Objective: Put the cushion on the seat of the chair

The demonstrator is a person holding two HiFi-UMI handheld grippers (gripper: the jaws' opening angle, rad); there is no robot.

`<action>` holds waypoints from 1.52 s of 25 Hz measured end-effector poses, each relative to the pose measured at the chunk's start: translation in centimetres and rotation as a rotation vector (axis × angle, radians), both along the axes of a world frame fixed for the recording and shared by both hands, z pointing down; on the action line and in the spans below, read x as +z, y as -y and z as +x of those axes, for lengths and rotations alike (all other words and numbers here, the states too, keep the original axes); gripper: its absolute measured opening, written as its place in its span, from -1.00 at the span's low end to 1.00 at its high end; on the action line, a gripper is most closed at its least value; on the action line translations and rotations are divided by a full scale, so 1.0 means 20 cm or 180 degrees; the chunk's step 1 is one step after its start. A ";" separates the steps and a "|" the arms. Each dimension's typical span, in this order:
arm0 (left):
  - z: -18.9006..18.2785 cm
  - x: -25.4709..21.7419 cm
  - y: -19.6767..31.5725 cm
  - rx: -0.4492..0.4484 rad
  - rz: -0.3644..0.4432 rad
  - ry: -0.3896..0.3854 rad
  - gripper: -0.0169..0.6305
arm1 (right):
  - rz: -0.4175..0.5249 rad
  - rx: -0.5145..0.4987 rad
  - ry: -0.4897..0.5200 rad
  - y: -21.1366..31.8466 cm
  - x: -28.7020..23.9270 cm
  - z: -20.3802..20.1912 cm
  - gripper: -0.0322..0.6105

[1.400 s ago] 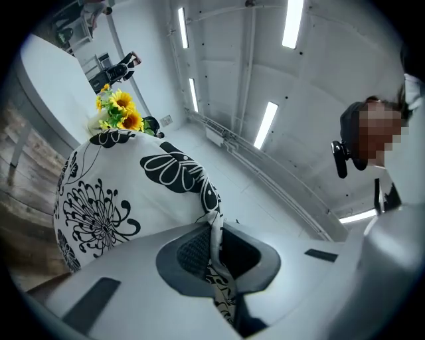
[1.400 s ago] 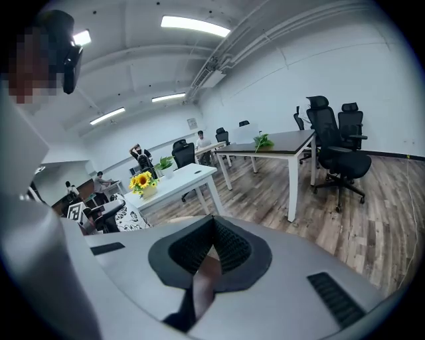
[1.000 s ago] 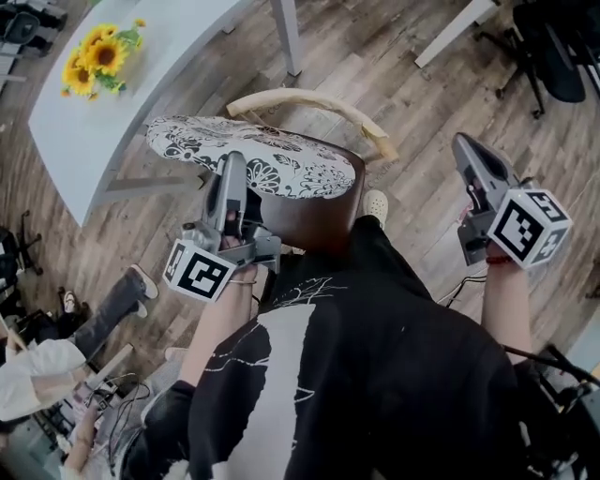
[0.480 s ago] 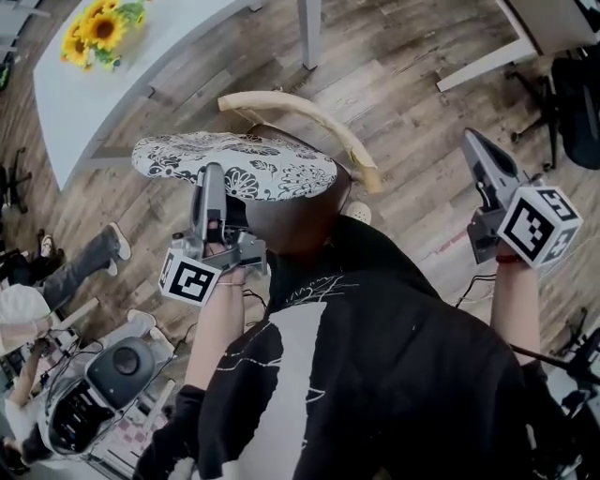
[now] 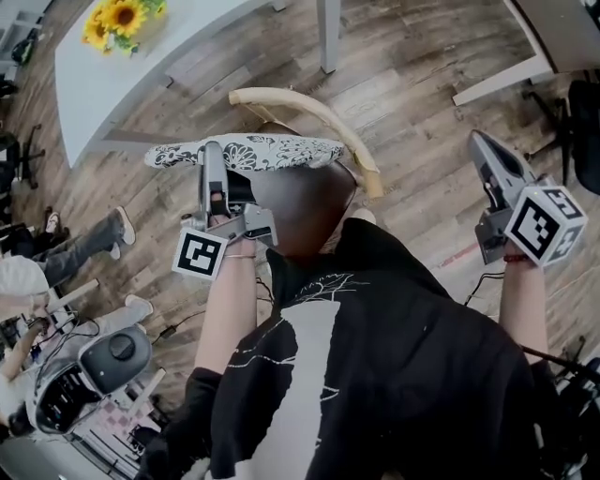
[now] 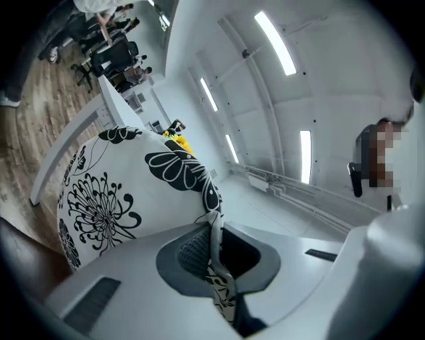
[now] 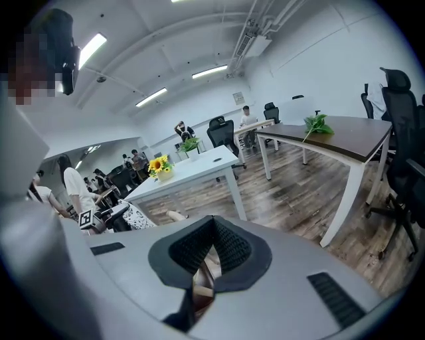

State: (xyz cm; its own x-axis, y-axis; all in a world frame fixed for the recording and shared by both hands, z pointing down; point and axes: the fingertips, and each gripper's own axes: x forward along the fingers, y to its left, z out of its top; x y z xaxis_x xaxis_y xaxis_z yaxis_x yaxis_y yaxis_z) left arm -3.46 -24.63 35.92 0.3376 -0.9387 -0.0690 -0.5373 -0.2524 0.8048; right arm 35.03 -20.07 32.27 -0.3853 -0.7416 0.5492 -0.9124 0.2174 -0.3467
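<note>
The cushion (image 5: 253,150), white with a black flower print, hangs nearly level just above the chair's dark brown seat (image 5: 305,202), in front of the pale curved backrest (image 5: 309,108). My left gripper (image 5: 212,152) is shut on the cushion's near edge. In the left gripper view the printed fabric (image 6: 113,192) fills the left side, and its hem is pinched between the pads of the left gripper (image 6: 214,246). My right gripper (image 5: 476,141) is held off to the right of the chair, shut and holding nothing. In the right gripper view its jaws (image 7: 209,249) are closed, and the cushion (image 7: 136,214) shows small at the left.
A white table (image 5: 94,75) with sunflowers (image 5: 122,17) stands beyond the chair. Another table's white leg (image 5: 497,80) and a black office chair (image 5: 586,112) are at the right. A seated person's legs (image 5: 84,244) and floor equipment (image 5: 84,370) are at the left.
The cushion has tipped from facing up toward me to nearly edge-on and has sunk toward the seat with the left gripper. The right gripper has drifted slightly.
</note>
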 end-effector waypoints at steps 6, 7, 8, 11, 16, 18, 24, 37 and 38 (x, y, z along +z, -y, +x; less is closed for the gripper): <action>-0.04 0.02 -0.09 -0.0129 -0.0075 -0.0146 -0.88 | 0.0075 -0.0143 0.0006 0.00 -0.05 -0.03 -0.85; -0.04 0.07 -0.13 -0.0162 -0.0171 -0.0165 -0.88 | 0.0068 -0.0140 0.0022 0.00 -0.04 -0.03 -0.85; -0.05 0.13 -0.17 -0.0193 -0.0278 -0.0176 -0.88 | 0.0047 -0.0136 0.0039 -0.01 -0.03 -0.03 -0.85; -0.08 0.29 -0.29 -0.0226 -0.0600 -0.0158 -0.88 | 0.0029 -0.0215 0.0026 -0.01 -0.03 -0.07 -0.85; -0.10 0.48 -0.41 -0.0112 -0.1002 0.0136 -0.88 | 0.0046 -0.0264 0.0029 0.01 -0.03 -0.11 -0.85; -0.11 0.55 -0.45 -0.0078 -0.1139 0.0309 -0.88 | 0.0025 -0.0290 0.0032 0.01 -0.01 -0.13 -0.85; -0.08 0.68 -0.53 0.0132 -0.1287 0.0479 -0.88 | 0.0018 -0.0368 0.0028 0.01 -0.01 -0.16 -0.85; -0.13 0.95 -0.67 0.0216 -0.1664 0.0686 -0.88 | -0.0035 -0.0392 -0.0058 0.02 0.01 -0.18 -0.85; -0.13 0.97 -0.68 0.0213 -0.1693 0.0685 -0.88 | -0.0050 -0.0400 -0.0065 0.02 0.02 -0.18 -0.85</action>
